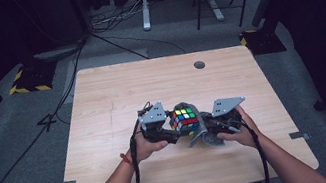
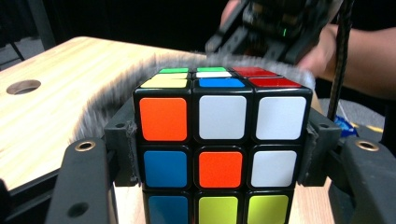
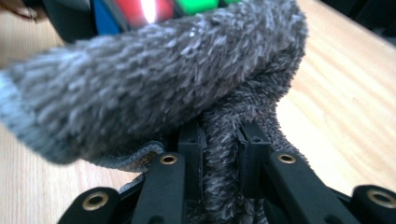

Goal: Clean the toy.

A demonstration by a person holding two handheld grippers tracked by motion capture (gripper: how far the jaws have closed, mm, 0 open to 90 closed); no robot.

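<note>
The left gripper (image 1: 170, 130) holds the puzzle cube (image 1: 184, 120) clamped between its fingers (image 2: 122, 149), just above the counter (image 1: 103, 107) centre. The right gripper (image 1: 215, 125), at the cube's 3 o'clock, has its fingers (image 3: 191, 149) clenched on a grey fluffy cloth (image 3: 154, 88), which presses against the cube's far side.

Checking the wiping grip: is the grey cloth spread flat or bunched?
Bunched: the right gripper pinches a gathered fold of the grey cloth between its jaws.
</note>
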